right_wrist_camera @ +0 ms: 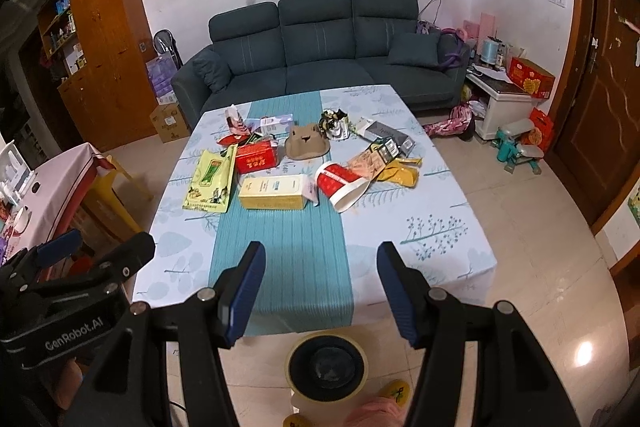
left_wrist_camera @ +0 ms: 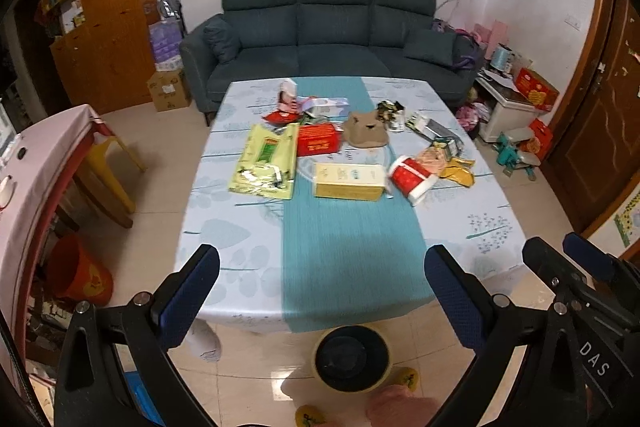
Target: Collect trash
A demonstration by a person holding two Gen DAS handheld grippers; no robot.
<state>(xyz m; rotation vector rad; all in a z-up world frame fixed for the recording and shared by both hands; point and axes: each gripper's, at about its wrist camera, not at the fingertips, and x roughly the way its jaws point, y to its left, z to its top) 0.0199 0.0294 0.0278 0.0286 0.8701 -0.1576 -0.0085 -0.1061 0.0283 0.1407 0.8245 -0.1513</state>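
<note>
Left wrist view: the left gripper (left_wrist_camera: pixel 322 291) hangs low in the frame over the near edge of the table (left_wrist_camera: pixel 224 227), jaws wide apart, nothing between them. Right wrist view shows the right gripper (right_wrist_camera: pixel 320 287) the same way, jaws wide and empty, above the teal runner (right_wrist_camera: pixel 288 239). Each gripper also shows at the side of the other's view.

The trash lies in the middle and upper part of the table, well apart from both grippers. A round bin (left_wrist_camera: pixel 351 359) with dark inside stands on the floor at bottom centre, just beside the table edge; probably the trash goes there.

Handling, as I judge it:
- Yellow-green bag (right_wrist_camera: pixel 210 183), left of centre: flat, thin, prob. slippery film. Take it at a raised edge or corner, not from the top.
- Cream box (right_wrist_camera: pixel 274 191), centre: stiff cardboard, light, likely empty. Grip across the narrow sides; too much force will crush it.
- Red paper cup (right_wrist_camera: pixel 342 187), lies on its side right of the box: light, rolls easy, wall dents. Pinch the rim.
- Red box (right_wrist_camera: pixel 256 157) behind: stiff, similar to the cream one.
- Crumpled wrappers (right_wrist_camera: pixel 386 159) at right: soft, v. light, any fold is OK.

The brown soft thing (right_wrist_camera: pixel 307 143) with a face looks like a toy or hat, maybe not trash.
</note>
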